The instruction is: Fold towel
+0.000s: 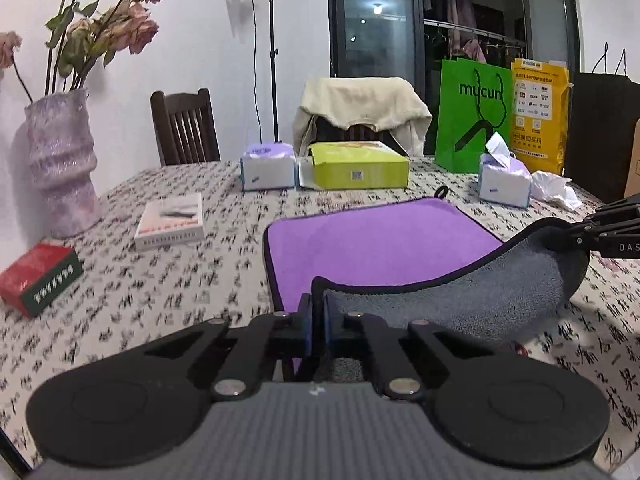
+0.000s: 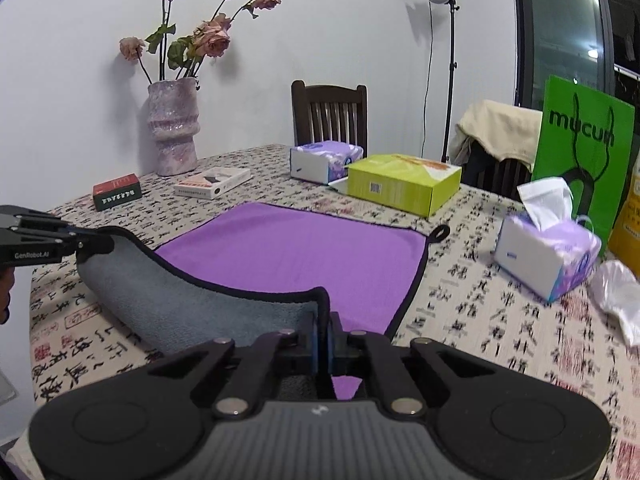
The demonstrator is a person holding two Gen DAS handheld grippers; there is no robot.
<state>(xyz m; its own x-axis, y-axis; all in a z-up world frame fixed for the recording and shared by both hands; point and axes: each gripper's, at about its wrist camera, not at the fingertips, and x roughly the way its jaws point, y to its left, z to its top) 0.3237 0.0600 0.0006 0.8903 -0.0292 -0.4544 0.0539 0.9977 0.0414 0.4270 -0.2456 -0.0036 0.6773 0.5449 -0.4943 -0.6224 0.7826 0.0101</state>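
A towel, purple on one side (image 1: pixel 372 244) and grey on the other, with a black border, lies on the patterned tablecloth. Its near edge is lifted, showing the grey underside (image 1: pixel 460 296) (image 2: pixel 168 300). My left gripper (image 1: pixel 317 312) is shut on the towel's near left corner. My right gripper (image 2: pixel 323 324) is shut on the near right corner. Each gripper shows in the other's view, the right one (image 1: pixel 560 240) and the left one (image 2: pixel 96 242), pinching the raised edge. The far half (image 2: pixel 304 252) lies flat with a black loop (image 2: pixel 440 233) at its corner.
A vase of flowers (image 2: pixel 172 128), red box (image 2: pixel 117 191) and white box (image 2: pixel 212 183) stand at the left. Tissue packs (image 2: pixel 324 160) (image 2: pixel 548 252), a lime box (image 2: pixel 404 184) and a green bag (image 2: pixel 584 148) sit beyond the towel. Chairs stand behind the table.
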